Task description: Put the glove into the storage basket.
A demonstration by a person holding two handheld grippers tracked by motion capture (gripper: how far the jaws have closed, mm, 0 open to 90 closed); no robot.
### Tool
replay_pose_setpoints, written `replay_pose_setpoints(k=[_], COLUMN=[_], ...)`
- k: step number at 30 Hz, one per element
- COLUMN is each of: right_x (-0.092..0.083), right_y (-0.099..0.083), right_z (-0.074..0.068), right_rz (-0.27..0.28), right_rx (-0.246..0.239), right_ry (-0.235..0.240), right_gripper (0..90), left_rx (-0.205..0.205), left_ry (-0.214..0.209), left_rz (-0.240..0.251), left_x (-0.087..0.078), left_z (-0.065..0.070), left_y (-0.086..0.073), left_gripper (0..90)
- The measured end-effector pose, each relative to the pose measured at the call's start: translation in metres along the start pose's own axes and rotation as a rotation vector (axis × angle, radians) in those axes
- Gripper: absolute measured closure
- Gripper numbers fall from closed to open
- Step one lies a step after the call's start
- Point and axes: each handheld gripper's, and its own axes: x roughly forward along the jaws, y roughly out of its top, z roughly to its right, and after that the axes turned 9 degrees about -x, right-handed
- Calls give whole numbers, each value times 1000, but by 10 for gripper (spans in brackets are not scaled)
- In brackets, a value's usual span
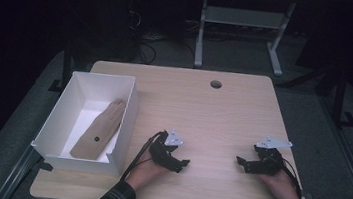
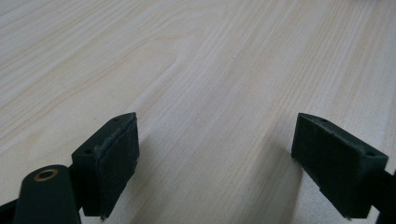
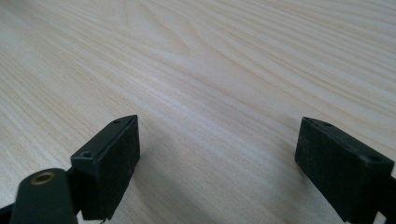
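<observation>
A person sits at a pale wooden table (image 1: 223, 110) in a dark room, holding a black claw tool in each hand. Both forearms, in checked sleeves, come in from the near edge. The left claw (image 1: 183, 163) lies low over the bare wood just right of a white box (image 1: 127, 119), with its tips pointing toward the middle of the table. The right claw (image 1: 240, 162) rests well apart from it, near the table's right side, with its tips pointing left, so the two tools face each other across an open stretch of wood. In the left gripper view, the left claw (image 2: 215, 158) has its two padded jaws spread wide with nothing between them, only wood grain showing in the gap. The right gripper view shows the same for the right claw (image 3: 217, 161): jaws spread wide, pinching nothing. The box stands at the table's left edge, open at the top, and a tan glove (image 1: 99, 130) lies flat on its floor with the fingers pointing away from the person and a small dark dot near the cuff. The glove is the nearest thing to the left claw, yet the box wall stands between them. Both tools appear parked, resting low and clear of the box, which suggests either the glove has been put away or a reach for it has not begun. A small round hole (image 1: 216, 84) sits near the table's far edge.
</observation>
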Motion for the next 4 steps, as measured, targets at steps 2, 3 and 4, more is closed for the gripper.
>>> replay_pose_setpoints(k=[2,3,4], right_x=[0,0,0], right_y=[0,0,0], right_z=[0,0,0], right_rz=[0,0,-1], right_rx=[0,0,0], right_ry=[0,0,0], right_gripper=[137,137,137], left_rx=[0,-2,-1], left_ry=[2,2,3], left_rz=[-2,-2,-2], left_x=[0,0,0], left_z=[0,0,0], left_y=[0,0,0], left_gripper=[126,126,126])
